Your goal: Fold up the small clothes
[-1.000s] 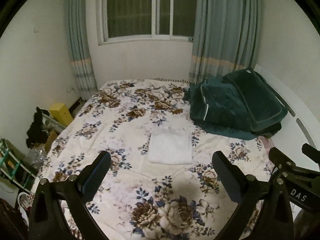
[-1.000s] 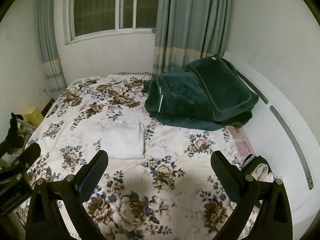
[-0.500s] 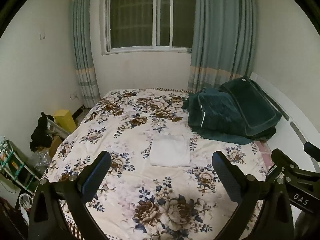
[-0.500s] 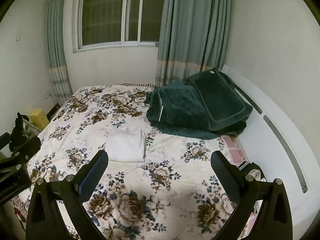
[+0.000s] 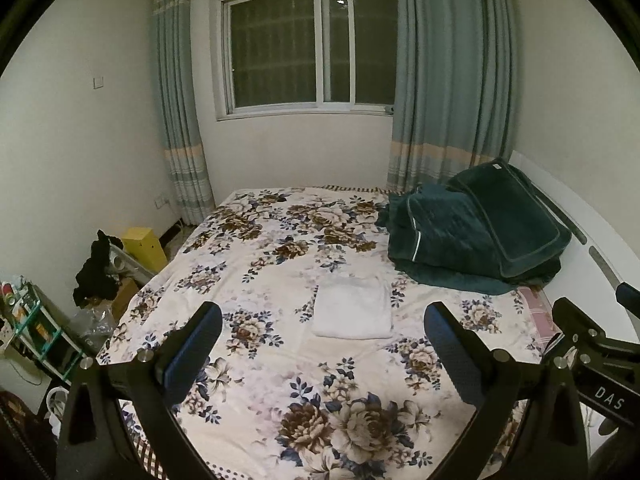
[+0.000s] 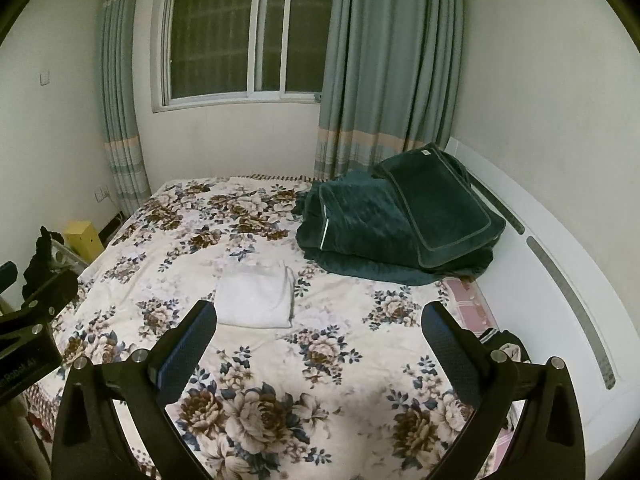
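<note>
A folded white cloth (image 5: 353,312) lies flat on the flowered bed (image 5: 280,360), near a dark green blanket (image 5: 472,236). The left gripper (image 5: 322,340) and right gripper (image 6: 318,338) hang above the bed, both spread wide, holding nothing.

The flower-printed bedspread (image 5: 280,360) lies bare and flat along its near edge and left edge, giving open passage there. Near its middle sits a folded white cloth rectangle (image 5: 353,307), low and with bare cover on its near, left and far sides. The far right corner is blocked by a tall heap of dark green quilted bedding (image 5: 476,236), bordered by the white curved headboard (image 6: 560,264) along the right edge.
</note>
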Motion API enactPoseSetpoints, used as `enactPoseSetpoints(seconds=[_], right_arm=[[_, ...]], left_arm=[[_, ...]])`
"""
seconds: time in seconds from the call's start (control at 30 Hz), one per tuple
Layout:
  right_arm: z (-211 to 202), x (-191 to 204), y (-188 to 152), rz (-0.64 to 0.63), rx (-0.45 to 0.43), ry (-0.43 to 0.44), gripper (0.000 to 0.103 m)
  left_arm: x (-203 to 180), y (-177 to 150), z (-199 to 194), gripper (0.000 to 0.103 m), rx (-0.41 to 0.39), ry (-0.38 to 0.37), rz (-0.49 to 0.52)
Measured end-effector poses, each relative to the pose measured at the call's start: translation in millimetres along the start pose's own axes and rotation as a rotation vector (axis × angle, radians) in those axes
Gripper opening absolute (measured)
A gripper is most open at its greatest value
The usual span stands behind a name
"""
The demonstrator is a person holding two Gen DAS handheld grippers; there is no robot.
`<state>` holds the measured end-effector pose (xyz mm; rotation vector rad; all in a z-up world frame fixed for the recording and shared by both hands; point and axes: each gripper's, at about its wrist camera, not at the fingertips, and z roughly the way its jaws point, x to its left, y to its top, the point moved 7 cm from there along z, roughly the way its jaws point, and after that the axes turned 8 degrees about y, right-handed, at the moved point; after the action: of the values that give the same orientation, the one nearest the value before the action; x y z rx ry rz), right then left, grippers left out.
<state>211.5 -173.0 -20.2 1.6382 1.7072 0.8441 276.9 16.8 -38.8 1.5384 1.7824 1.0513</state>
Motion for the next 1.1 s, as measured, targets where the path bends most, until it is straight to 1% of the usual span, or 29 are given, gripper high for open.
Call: enactPoseSetpoints(seconds=[0.6,1.1], right_arm=[[6.6,-9.6,11.1,-0.012,0.008,0.039,0.103],[5.3,-3.5,5.5,-0.011,0.011,0.047,0.103]], left_arm=[[1.7,-6.9,-9.8,0.103,0.005,0.010,0.002],[5.1,-6.2,-9.3,0.103,0.005,0.008,0.004]])
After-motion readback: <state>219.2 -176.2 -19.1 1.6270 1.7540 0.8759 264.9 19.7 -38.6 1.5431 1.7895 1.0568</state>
